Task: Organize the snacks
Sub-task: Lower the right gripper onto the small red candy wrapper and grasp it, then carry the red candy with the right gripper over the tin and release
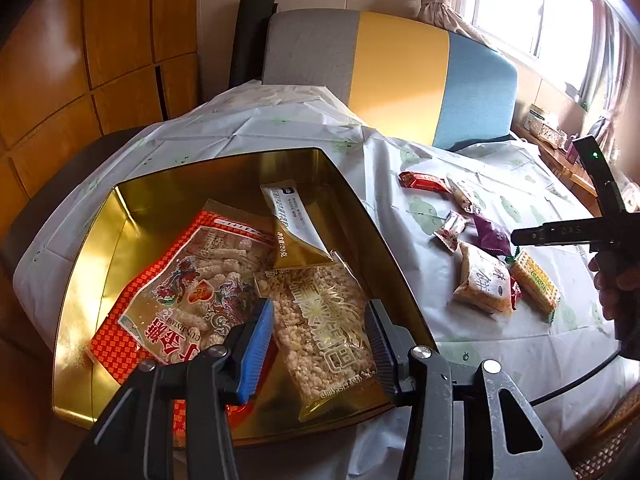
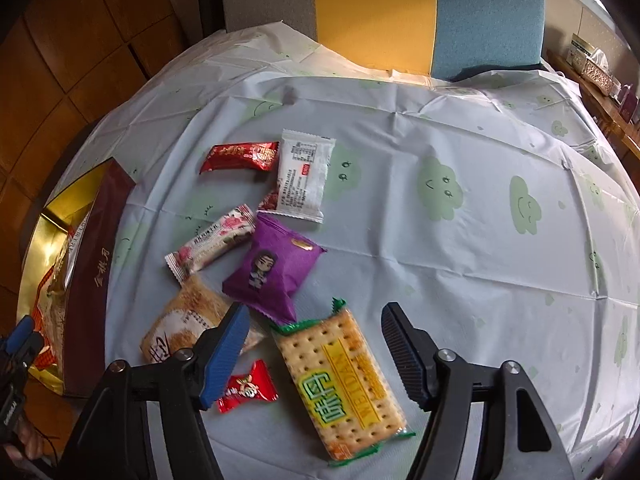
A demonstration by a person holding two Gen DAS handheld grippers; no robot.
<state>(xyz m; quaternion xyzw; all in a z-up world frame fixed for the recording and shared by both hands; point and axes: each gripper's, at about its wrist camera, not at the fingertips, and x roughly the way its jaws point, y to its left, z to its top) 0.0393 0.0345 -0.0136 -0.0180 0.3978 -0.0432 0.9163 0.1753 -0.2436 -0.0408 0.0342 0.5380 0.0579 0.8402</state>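
Observation:
A gold tin box [image 1: 100,240] sits on the table at the left; it also shows in the right wrist view [image 2: 52,216]. In it lie a red snack bag [image 1: 176,280], a puffed rice pack [image 1: 320,316] and a gold sachet [image 1: 292,224]. My left gripper [image 1: 318,346] is open above the rice pack, holding nothing. My right gripper [image 2: 314,354] is open above a cracker pack [image 2: 344,384]. Around it lie a purple pack [image 2: 272,268], a small red candy [image 2: 248,388], a beige cake pack [image 2: 184,320], a pink bar [image 2: 212,242], a white pack [image 2: 304,176] and a red bar [image 2: 240,156].
The round table [image 2: 460,260] has a white cloth with green cloud prints. A chair with grey, yellow and blue back [image 1: 392,76] stands behind it. A wooden wall [image 1: 80,60] is at the left, and a window shelf with boxes [image 1: 548,128] at the right.

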